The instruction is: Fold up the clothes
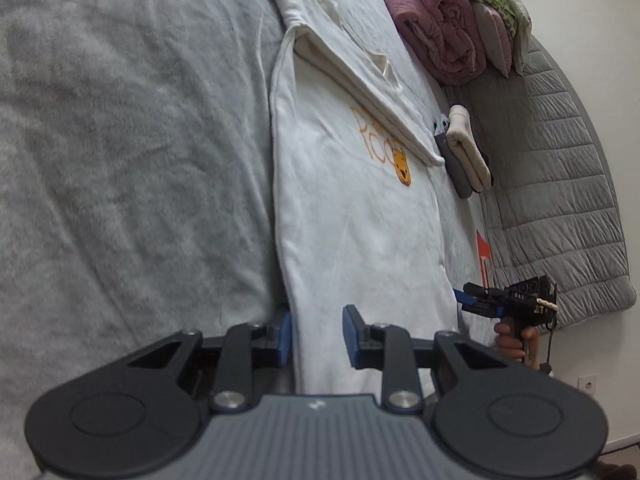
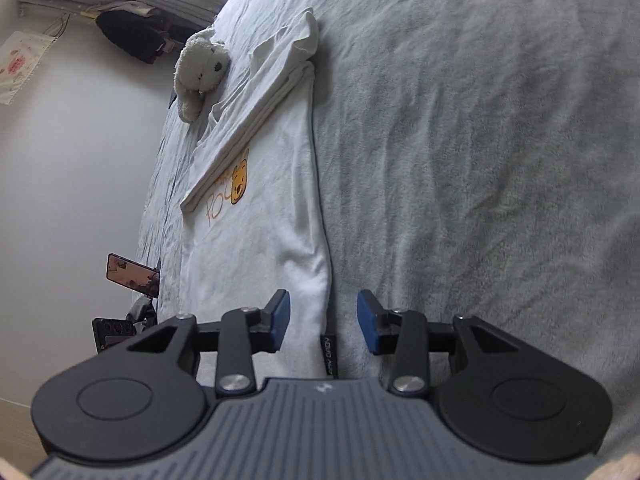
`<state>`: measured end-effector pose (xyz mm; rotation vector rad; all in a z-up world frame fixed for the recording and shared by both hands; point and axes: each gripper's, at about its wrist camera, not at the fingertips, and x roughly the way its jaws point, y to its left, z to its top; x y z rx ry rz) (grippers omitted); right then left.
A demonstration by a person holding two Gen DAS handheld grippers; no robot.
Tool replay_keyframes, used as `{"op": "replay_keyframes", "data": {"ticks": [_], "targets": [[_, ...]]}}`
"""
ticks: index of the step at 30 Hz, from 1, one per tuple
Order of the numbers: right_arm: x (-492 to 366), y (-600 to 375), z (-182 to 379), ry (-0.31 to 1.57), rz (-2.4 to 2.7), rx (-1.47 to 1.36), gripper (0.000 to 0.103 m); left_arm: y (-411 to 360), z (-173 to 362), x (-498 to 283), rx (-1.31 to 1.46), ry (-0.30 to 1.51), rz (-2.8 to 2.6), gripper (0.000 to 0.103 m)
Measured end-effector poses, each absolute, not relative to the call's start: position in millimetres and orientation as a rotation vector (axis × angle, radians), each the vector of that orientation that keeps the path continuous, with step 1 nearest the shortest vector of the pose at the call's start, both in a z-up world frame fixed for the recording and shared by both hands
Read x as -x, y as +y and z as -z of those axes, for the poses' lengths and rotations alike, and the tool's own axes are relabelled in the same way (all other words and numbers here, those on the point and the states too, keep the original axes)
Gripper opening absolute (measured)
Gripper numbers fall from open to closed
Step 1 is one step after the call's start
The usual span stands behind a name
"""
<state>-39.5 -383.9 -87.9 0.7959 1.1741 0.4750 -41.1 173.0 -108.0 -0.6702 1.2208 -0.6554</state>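
Observation:
A white T-shirt [image 1: 352, 220] with an orange bear print lies flat on a grey blanket [image 1: 120, 160], its sleeves folded in over the chest. My left gripper [image 1: 318, 336] is open at the near hem, and the shirt's left edge runs between its blue pads. My right gripper [image 2: 323, 320] is also open, straddling the other hem edge of the T-shirt [image 2: 260, 232] and a black label [image 2: 330, 356]. The left wrist view also has the right gripper [image 1: 464, 302] at the hem's far corner, with a hand [image 1: 516, 344] on its handle.
Rolled pink and green bedding [image 1: 448, 28] is stacked past the collar. Folded beige and grey cloths [image 1: 468, 148] lie beside the shirt, next to a quilted grey cover [image 1: 560, 180]. A white plush toy [image 2: 200, 68] sits near the bed's edge, and a phone [image 2: 130, 276] stands lower down.

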Motion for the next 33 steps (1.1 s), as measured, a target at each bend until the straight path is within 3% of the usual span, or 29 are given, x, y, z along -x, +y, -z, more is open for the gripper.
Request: {"op": "replay_keyframes", "data": {"ticks": [7,18,20,22,33], "targets": [[72,-364,93,1.245,-0.536,-0.728,0.041,162,110,71,0.661,1.263,0.681,0.028],[99,-349,93,1.186,-0.568,-0.692,0.038,167,110,93,0.695,1.209,0.724,0.027],[101,-348,93,1.185,-0.565,-0.692,0.035,168,111,96,0.699,1.207,0.722,0.021],[103,-348,95,1.189,-0.555,-0.692,0.023,172,113,100,0.706,1.215,0.723,0.014],[106,-346,93,1.18,-0.566,-0.678,0.022,173,113,106,0.698,1.221,0.742,0.01]]}}
